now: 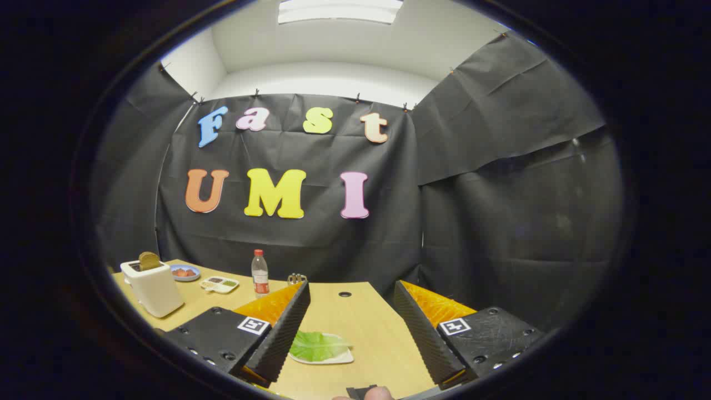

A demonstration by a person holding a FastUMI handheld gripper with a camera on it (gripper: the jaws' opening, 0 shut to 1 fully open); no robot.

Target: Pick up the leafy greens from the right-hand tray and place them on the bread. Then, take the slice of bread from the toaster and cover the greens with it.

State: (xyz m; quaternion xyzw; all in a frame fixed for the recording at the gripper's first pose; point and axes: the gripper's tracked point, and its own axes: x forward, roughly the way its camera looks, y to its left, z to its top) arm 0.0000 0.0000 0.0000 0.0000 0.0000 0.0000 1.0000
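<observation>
Gripper view looks forward over a light wooden table [361,322] that runs to the black cloth wall of the booth, with a small dark round hole [345,294] in the tabletop near its far edge. The gripper [350,328] fills the near part of the scene with its two ribbed black fingers spread wide apart, orange panels on their outer sides and a square black-and-white marker on each base; nothing is held between them. Off to the left, beyond the left finger, stands a cream toaster [153,286] with a slice of bread [149,260] sticking up out of its slot. Between the fingers, close against the inner face of the left one, a white tray [328,357] lies flat on the table with the leafy greens [316,344] resting on it; the left finger hides the tray's left end. A clear bottle [259,273] with a red cap stands upright farther back, beyond the left fingertip. Left of it lie a divided white dish [219,284] and a blue plate [185,272] with something red on it, possibly strawberries, too small to be sure. Just right of the bottle sits a small metallic object [296,278] I cannot identify.
</observation>
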